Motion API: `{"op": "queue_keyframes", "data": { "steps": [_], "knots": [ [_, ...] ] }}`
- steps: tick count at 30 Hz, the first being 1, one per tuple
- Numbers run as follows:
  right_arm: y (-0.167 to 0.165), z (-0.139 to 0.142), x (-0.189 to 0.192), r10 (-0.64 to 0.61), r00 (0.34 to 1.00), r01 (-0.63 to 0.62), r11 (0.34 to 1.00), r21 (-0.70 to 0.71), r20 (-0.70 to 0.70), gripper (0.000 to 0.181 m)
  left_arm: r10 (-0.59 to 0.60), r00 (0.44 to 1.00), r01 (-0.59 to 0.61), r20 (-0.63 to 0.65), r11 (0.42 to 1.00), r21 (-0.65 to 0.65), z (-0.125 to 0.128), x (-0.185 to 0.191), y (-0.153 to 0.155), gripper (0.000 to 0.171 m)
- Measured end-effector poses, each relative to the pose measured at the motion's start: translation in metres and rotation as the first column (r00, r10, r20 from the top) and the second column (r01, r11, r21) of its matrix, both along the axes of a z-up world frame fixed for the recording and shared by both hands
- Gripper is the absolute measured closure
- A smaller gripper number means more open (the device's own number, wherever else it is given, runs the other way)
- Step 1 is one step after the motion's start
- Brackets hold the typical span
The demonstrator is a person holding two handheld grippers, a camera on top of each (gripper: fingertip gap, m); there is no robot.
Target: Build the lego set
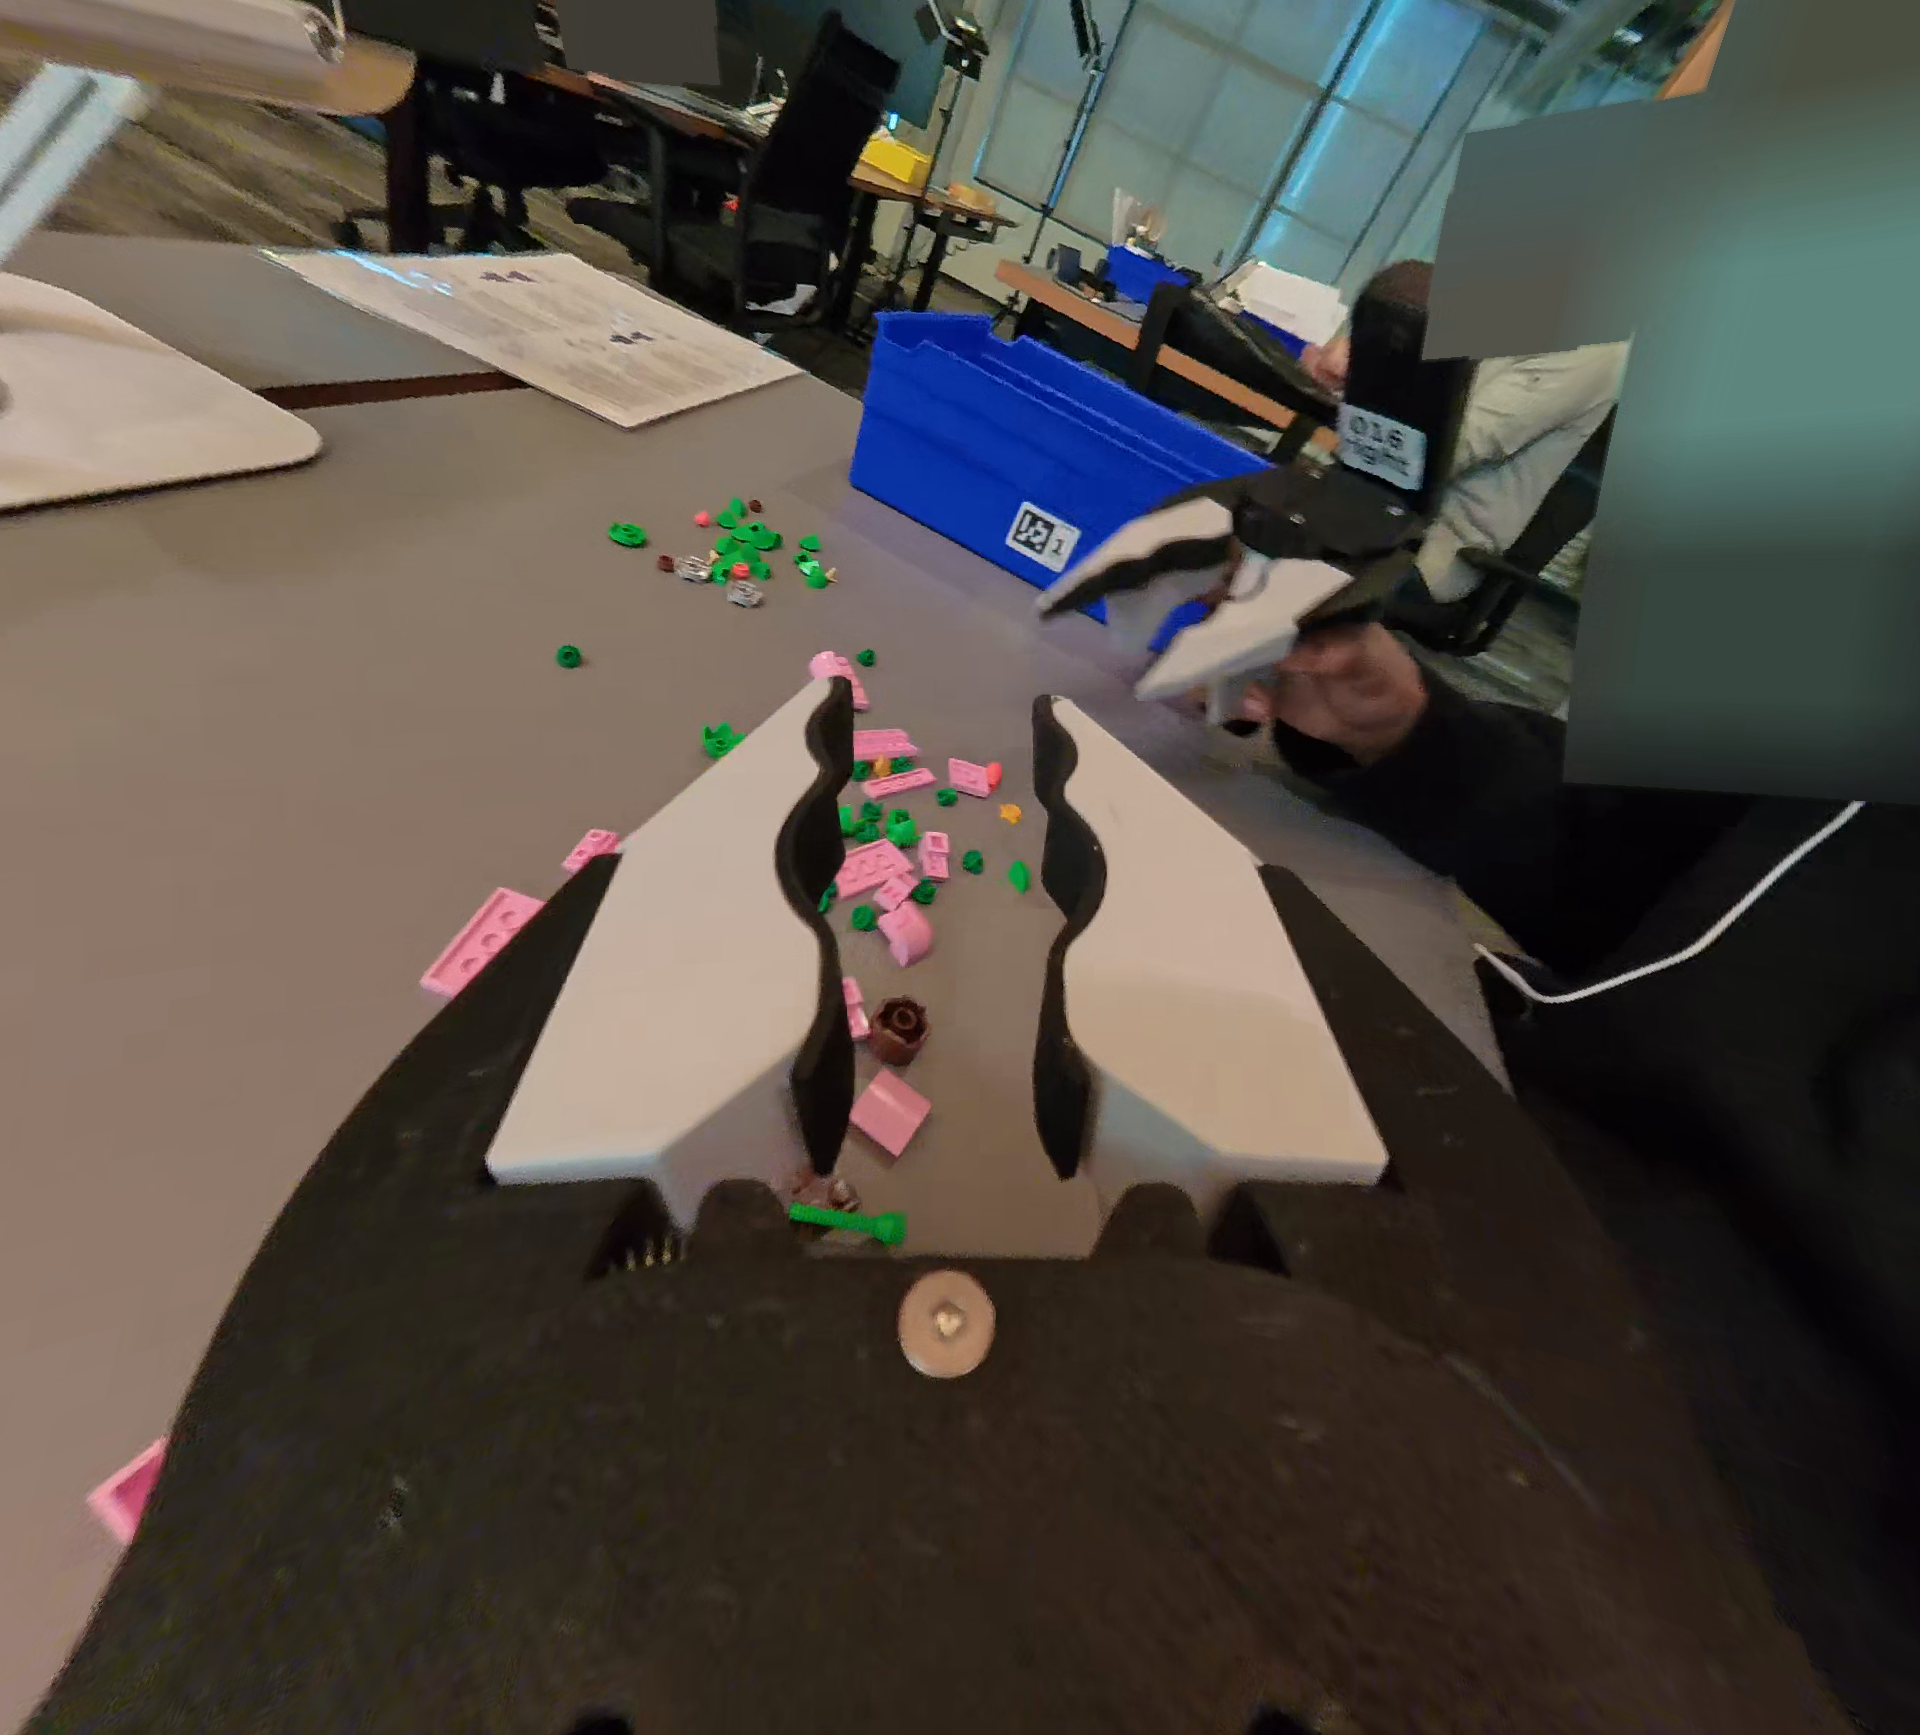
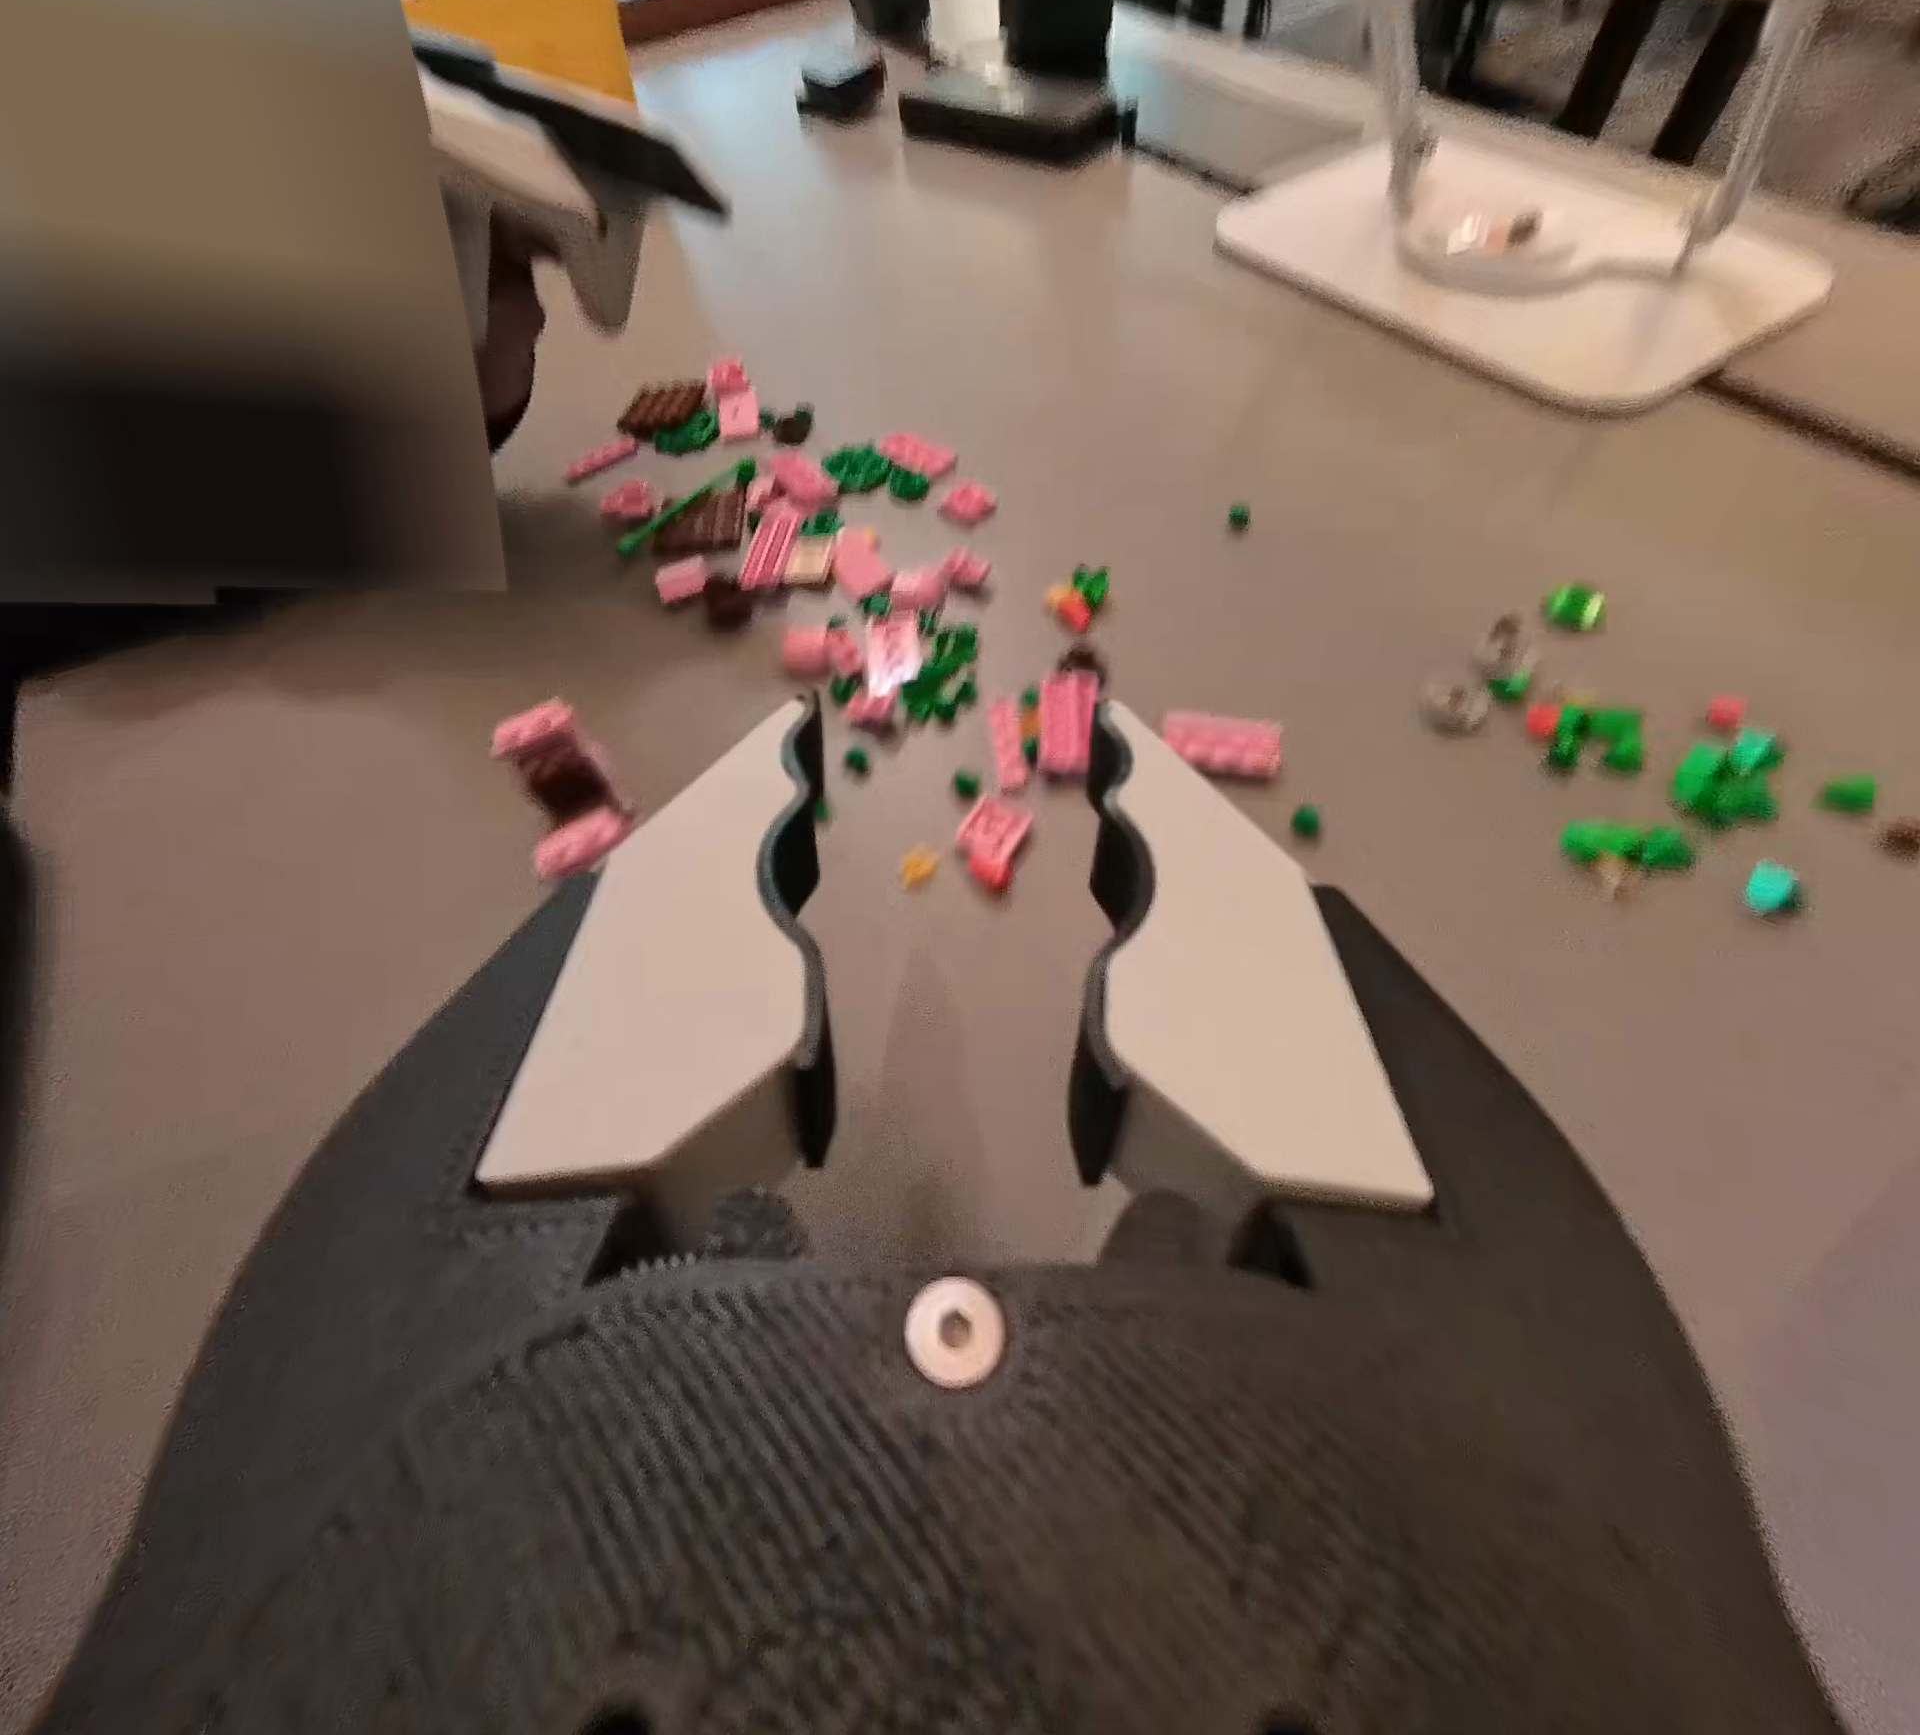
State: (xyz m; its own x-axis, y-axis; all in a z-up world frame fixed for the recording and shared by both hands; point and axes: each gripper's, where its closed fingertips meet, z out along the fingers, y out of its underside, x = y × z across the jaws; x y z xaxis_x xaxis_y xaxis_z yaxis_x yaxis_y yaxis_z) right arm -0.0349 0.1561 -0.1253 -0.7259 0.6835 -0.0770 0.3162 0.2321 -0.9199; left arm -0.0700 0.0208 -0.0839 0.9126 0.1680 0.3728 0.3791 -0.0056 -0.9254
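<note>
Left gripper (image 1: 940,709) low over scattered pink and green plastic lego pieces (image 1: 899,838), fingers apart, empty | right gripper (image 2: 956,729) near pieces, tilted down, fingers apart, empty

Pink, green and dark brown lego pieces (image 1: 894,854) speckle the plain grey desk (image 1: 312,750). Beside them, a bright blue bin (image 1: 997,449). Each claw (image 1: 940,729) is light grey, black-lined.
</note>
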Motion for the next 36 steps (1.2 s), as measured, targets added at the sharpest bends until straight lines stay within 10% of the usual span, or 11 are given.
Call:
{"op": "queue_keyframes", "data": {
  "steps": [7, 19, 24, 27, 31, 36],
  "knots": [
    [0.002, -0.057, 0.074, -0.073, 0.991, 0.049, 0.978, 0.205, 0.116, 0.136, 0.038, 0.998, -0.039, -0.055, 0.999, -0.022, 0.004, -0.002, -0.004, 0.139],
    [-0.003, -0.059, 0.063, -0.046, 0.997, 0.022, 0.937, 0.348, 0.062, 0.168, -0.054, 0.995, 0.059, -0.089, 0.997, 0.049, 0.018, 0.046, 0.000, 0.136],
    [-0.039, 0.023, 0.080, 0.082, 0.991, -0.083, 0.997, -0.008, -0.108, 0.169, -0.332, 0.941, 0.337, -0.070, 0.939, 0.075, 0.018, 0.107, 0.024, 0.130],
    [-0.071, 0.064, 0.102, 0.239, 0.969, -0.246, 0.914, -0.322, -0.063, 0.169, -0.443, 0.886, 0.456, -0.138, 0.886, 0.082, 0.025, 0.141, 0.036, 0.137],
    [-0.103, 0.077, 0.122, 0.473, 0.876, -0.334, 0.736, -0.589, 0.094, 0.169, -0.443, 0.853, 0.469, -0.275, 0.883, 0.032, 0.028, 0.165, 0.039, 0.152],
    [-0.118, 0.075, 0.123, 0.537, 0.827, -0.303, 0.674, -0.673, 0.166, 0.169, -0.407, 0.867, 0.446, -0.287, 0.891, 0.083, 0.033, 0.166, 0.028, 0.160]
  ]
}}
